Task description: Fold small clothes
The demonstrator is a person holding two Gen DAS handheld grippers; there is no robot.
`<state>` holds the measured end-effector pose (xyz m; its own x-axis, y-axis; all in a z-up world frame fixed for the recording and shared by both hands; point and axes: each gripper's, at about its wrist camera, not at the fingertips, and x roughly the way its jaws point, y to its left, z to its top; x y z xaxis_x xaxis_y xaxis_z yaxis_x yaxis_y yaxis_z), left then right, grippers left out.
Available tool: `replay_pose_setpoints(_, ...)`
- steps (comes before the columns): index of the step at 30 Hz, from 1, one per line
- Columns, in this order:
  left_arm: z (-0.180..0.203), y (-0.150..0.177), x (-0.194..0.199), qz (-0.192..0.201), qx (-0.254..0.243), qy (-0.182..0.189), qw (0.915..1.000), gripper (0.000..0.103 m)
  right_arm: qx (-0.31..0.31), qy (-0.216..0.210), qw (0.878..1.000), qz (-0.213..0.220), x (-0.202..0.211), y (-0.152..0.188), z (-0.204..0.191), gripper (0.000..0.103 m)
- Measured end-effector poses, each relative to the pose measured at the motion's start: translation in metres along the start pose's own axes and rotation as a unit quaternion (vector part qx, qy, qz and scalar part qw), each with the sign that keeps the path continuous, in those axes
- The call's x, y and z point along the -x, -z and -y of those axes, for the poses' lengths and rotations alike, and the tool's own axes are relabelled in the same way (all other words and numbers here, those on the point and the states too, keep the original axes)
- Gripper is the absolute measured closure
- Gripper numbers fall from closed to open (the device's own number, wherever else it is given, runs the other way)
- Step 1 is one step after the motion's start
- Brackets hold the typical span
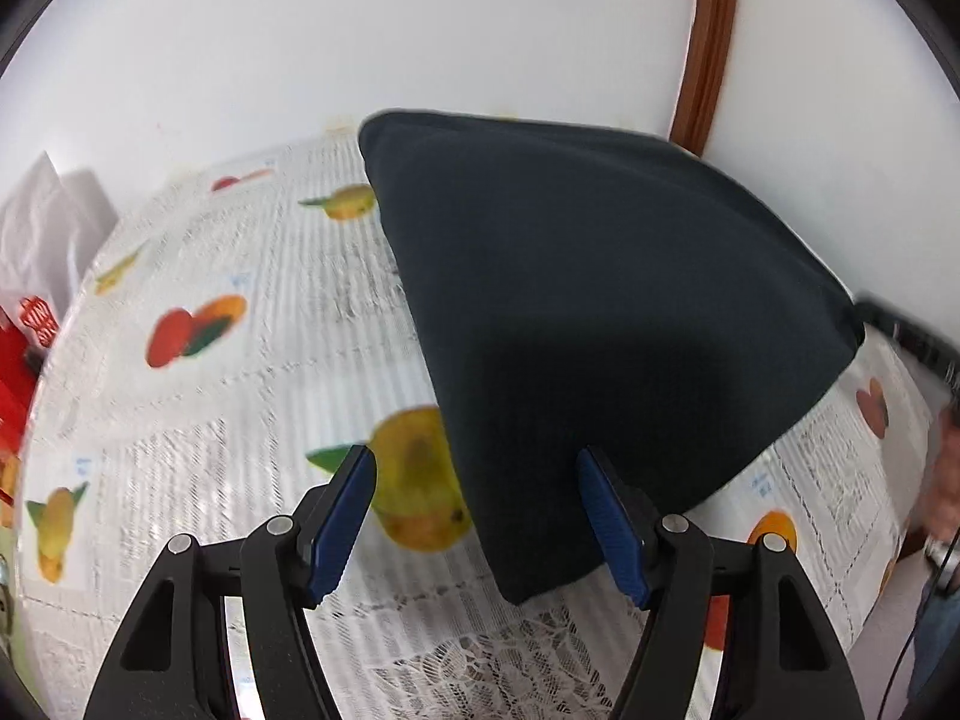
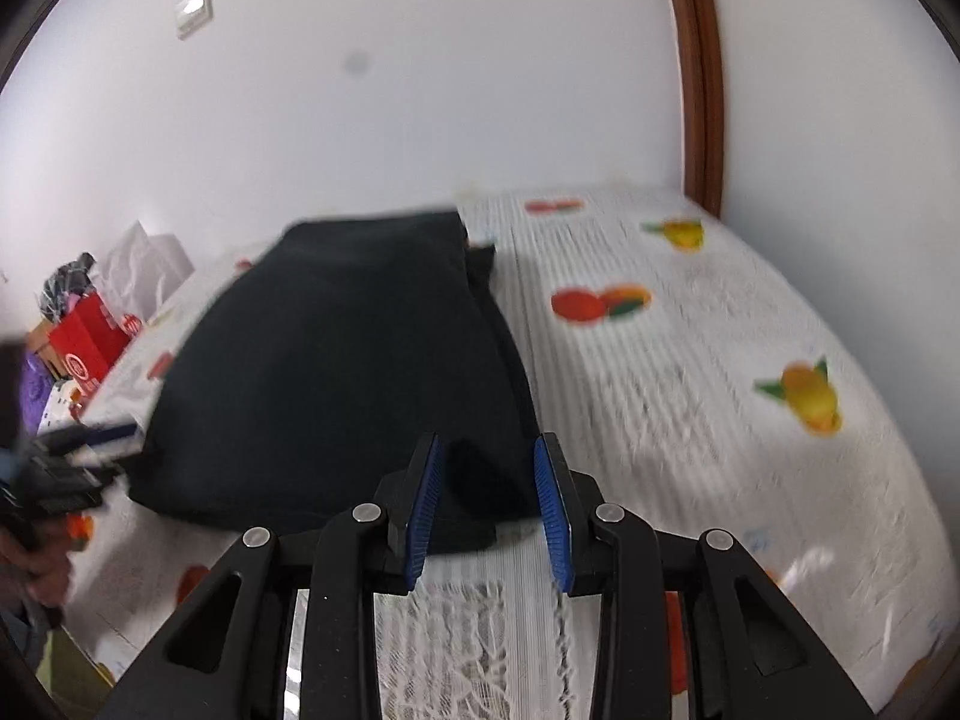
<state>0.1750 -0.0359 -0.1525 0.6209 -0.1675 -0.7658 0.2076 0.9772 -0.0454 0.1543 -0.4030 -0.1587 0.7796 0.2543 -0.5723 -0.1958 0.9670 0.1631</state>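
Note:
A dark navy garment (image 1: 600,312) lies folded flat on the fruit-print tablecloth (image 1: 240,396). In the left wrist view its near corner lies between the blue pads of my left gripper (image 1: 477,471), which is open, with the pads clear of the cloth. In the right wrist view the garment (image 2: 336,372) spreads to the left and ahead. Its near right edge lies between the pads of my right gripper (image 2: 487,468), also open with a gap on both sides. The left gripper (image 2: 90,450) shows blurred at the garment's left edge.
A white wall stands behind the table, with a brown wooden door frame (image 2: 699,90) at the right. Red boxes (image 2: 90,342) and white tissue paper (image 2: 144,270) crowd the table's left end. A person's hand (image 1: 945,480) shows at the right edge. White lace trim (image 2: 468,648) hangs along the near edge.

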Motion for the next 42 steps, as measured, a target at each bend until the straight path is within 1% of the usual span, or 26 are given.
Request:
replay_pose_setpoints(3,0.001,-0.006,0.012,0.001,-0.004,0.004,1.0000,0.035,-0.004,-0.010,1.000,-0.003,-0.014,-0.024,-0.003,0.066)
replay_pose_setpoints(6,-0.003,-0.011,0.023,0.016,0.005,0.001,0.9999,0.035,-0.025,-0.033,0.999,-0.024,-0.048,-0.044,-0.003,0.065)
replay_pose_setpoints(9,-0.007,-0.015,0.021,0.012,0.016,0.003,0.9998,0.036,-0.092,-0.052,0.992,-0.061,-0.092,-0.057,0.002,0.065)
replay_pose_setpoints(10,-0.008,-0.015,0.016,0.008,0.016,0.005,0.9998,0.035,-0.104,-0.056,0.991,-0.062,-0.099,-0.058,0.002,0.073)
replay_pose_setpoints(11,-0.008,-0.014,0.011,0.004,0.017,0.008,0.9998,0.035,-0.108,-0.074,0.990,-0.055,-0.105,-0.060,0.000,0.088)
replay_pose_setpoints(12,-0.008,-0.012,0.006,0.000,0.019,0.014,0.9997,0.035,-0.108,-0.082,0.990,-0.046,-0.106,-0.061,0.001,0.098)
replay_pose_setpoints(13,-0.008,-0.011,0.004,0.000,0.021,0.019,0.9996,0.035,-0.125,-0.083,0.988,-0.024,-0.101,-0.060,0.008,0.098)
replay_pose_setpoints(14,-0.009,-0.010,0.002,0.001,0.023,0.025,0.9994,0.035,-0.142,-0.086,0.986,-0.013,-0.097,-0.059,0.016,0.098)
replay_pose_setpoints(16,-0.012,-0.011,0.004,-0.001,0.022,0.035,0.9991,0.035,-0.162,-0.071,0.984,-0.014,-0.094,-0.057,0.028,0.099)
replay_pose_setpoints(18,-0.015,-0.014,0.007,-0.002,0.019,0.039,0.9991,0.035,-0.146,-0.035,0.988,-0.024,-0.087,-0.060,0.030,0.099)
replay_pose_setpoints(19,-0.015,-0.015,0.009,0.001,0.016,0.037,0.9992,0.035,-0.134,-0.025,0.990,-0.022,-0.083,-0.063,0.029,0.095)
replay_pose_setpoints(22,-0.019,-0.025,0.013,0.018,0.014,0.025,0.9994,0.035,-0.090,-0.016,0.996,-0.025,-0.072,-0.081,0.019,0.094)
replay_pose_setpoints(23,-0.021,-0.029,0.014,0.020,0.015,0.026,0.9993,0.035,-0.078,-0.015,0.996,-0.027,-0.072,-0.090,0.014,0.093)
replay_pose_setpoints(24,-0.024,-0.035,0.013,0.022,0.017,0.024,0.9993,0.035,-0.068,-0.012,0.997,-0.032,-0.075,-0.097,0.009,0.083)
replay_pose_setpoints(25,-0.027,-0.039,0.013,0.025,0.018,0.020,0.9993,0.035,-0.056,-0.007,0.998,-0.037,-0.079,-0.104,0.005,0.068)
replay_pose_setpoints(27,-0.032,-0.050,0.010,0.029,0.018,0.013,0.9993,0.035,-0.032,-0.003,0.999,-0.043,-0.091,-0.118,-0.005,0.059)
replay_pose_setpoints(30,-0.039,-0.060,0.005,0.029,0.028,0.020,0.9990,0.037,-0.022,0.001,0.997,-0.072,-0.125,-0.133,-0.016,0.058)
replay_pose_setpoints(33,-0.040,-0.066,-0.012,0.015,0.038,0.047,0.9981,0.036,-0.049,-0.012,0.993,-0.106,-0.164,-0.140,-0.017,0.058)
replay_pose_setpoints(34,-0.040,-0.067,-0.016,0.013,0.041,0.050,0.9978,0.036,-0.062,-0.020,0.991,-0.115,-0.178,-0.143,-0.017,0.061)
replay_pose_setpoints(35,-0.039,-0.068,-0.022,0.008,0.045,0.054,0.9975,0.036,-0.062,-0.034,0.991,-0.116,-0.183,-0.145,-0.018,0.074)
replay_pose_setpoints(36,-0.037,-0.069,-0.026,0.006,0.045,0.055,0.9975,0.035,-0.059,-0.050,0.991,-0.107,-0.185,-0.148,-0.018,0.094)
replay_pose_setpoints(37,-0.037,-0.069,-0.027,0.006,0.044,0.053,0.9976,0.034,-0.063,-0.052,0.994,-0.077,-0.179,-0.151,-0.015,0.094)
replay_pose_setpoints(38,-0.036,-0.069,-0.028,0.006,0.043,0.052,0.9977,0.034,-0.066,-0.053,0.994,-0.065,-0.178,-0.153,-0.013,0.094)
replay_pose_setpoints(39,-0.036,-0.070,-0.030,0.006,0.045,0.054,0.9975,0.034,-0.066,-0.053,0.994,-0.068,-0.180,-0.153,-0.013,0.094)
replay_pose_setpoints(41,-0.034,-0.072,-0.031,0.005,0.044,0.054,0.9975,0.034,-0.063,-0.044,0.993,-0.091,-0.191,-0.153,-0.012,0.093)
replay_pose_setpoints(42,-0.033,-0.072,-0.032,0.005,0.042,0.052,0.9977,0.034,-0.064,-0.039,0.992,-0.100,-0.195,-0.153,-0.012,0.089)
